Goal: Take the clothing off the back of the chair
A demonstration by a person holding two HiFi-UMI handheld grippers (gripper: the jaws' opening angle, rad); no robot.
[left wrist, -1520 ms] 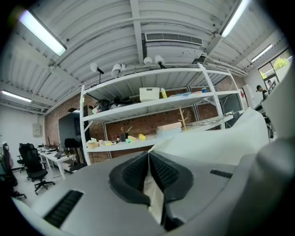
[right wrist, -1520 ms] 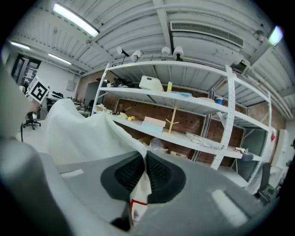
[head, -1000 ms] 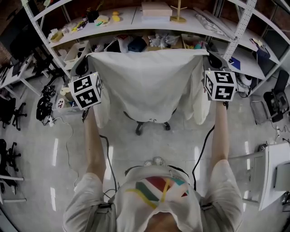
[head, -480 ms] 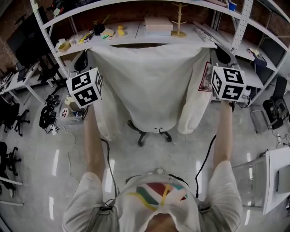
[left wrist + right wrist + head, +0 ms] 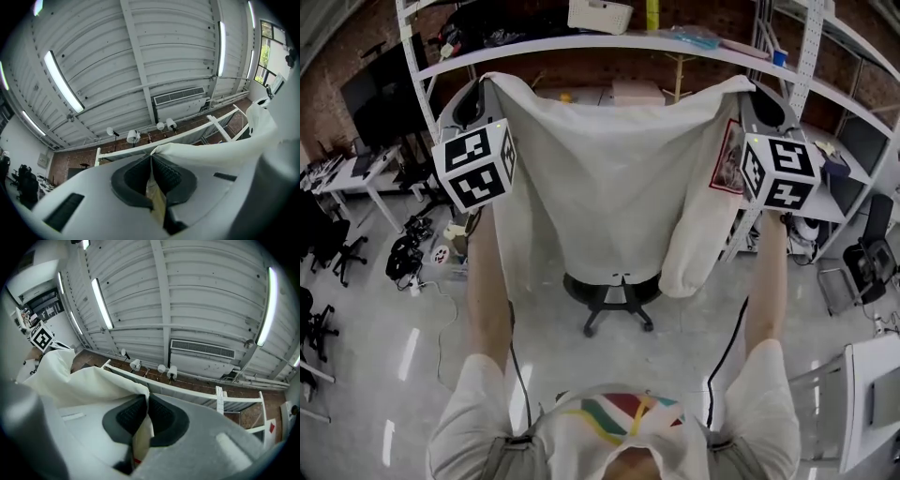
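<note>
The white clothing (image 5: 609, 187) hung spread wide, held up over the chair (image 5: 614, 292), top edge running left to right and sleeves dangling down. The left hand-held gripper (image 5: 151, 161) and the right hand-held gripper (image 5: 146, 404) each pinched a shoulder corner.

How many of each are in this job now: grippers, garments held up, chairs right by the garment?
Grippers: 2, left gripper and right gripper, both shut on the white garment
Garments: 1
Chairs: 1, office chair
Total: 4
</note>
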